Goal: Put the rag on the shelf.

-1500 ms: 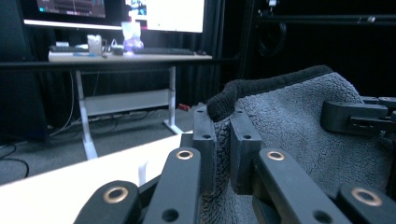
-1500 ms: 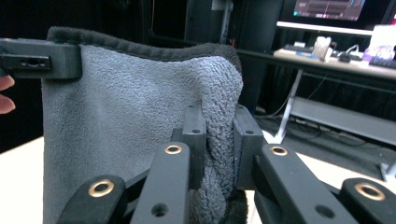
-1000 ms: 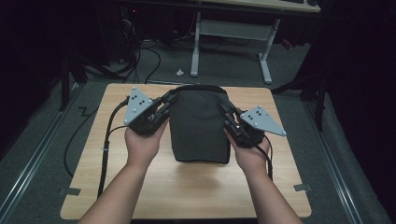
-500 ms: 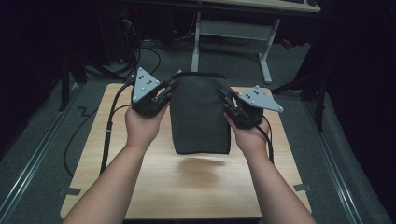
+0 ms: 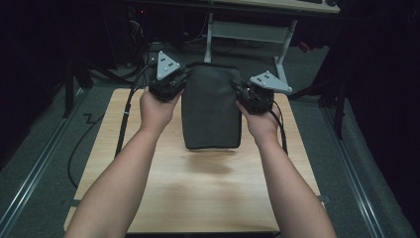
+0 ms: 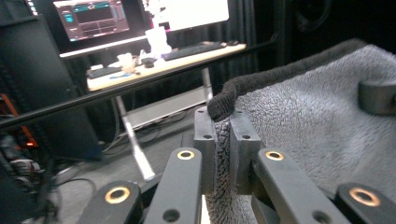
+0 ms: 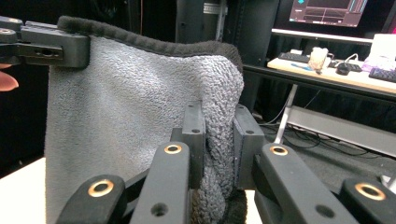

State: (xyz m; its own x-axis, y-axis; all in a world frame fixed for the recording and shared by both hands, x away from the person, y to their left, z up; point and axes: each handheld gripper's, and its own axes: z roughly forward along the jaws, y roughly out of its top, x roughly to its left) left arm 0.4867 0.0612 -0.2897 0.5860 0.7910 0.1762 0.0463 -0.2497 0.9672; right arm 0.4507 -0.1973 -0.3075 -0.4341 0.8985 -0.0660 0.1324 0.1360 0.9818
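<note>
I have lifted the grey towel (image 5: 210, 106) higher than it hung half a second ago: its lower edge now floats clear of the wooden table (image 5: 198, 198), with a soft shadow on the boards beneath it, where a second ago it still rested there. Both my hands have moved farther from me and upward with it. My left gripper (image 5: 174, 87) pinches the towel's upper left corner; in the left gripper view its jaws are pressed on a fold of the fleecy cloth (image 6: 327, 121), whose dark hem (image 6: 261, 81) curls over just above them. My right gripper (image 7: 215, 140) pinches the upper right corner the same way, a bunched roll of fabric squeezed between its jaws, and the towel hangs flat between the two, stretched from one corner to the other. In the right gripper view I see my left gripper's jaws (image 7: 51, 44) clamped on the far corner of the cloth. Beyond the table stands a white-legged desk (image 5: 247, 29) carrying a keyboard (image 6: 196, 49), lit monitors (image 6: 93, 18) and small clutter. Black cables (image 5: 126, 106) trail from my grippers over the table's left side, and dark curtains close in the room around.
</note>
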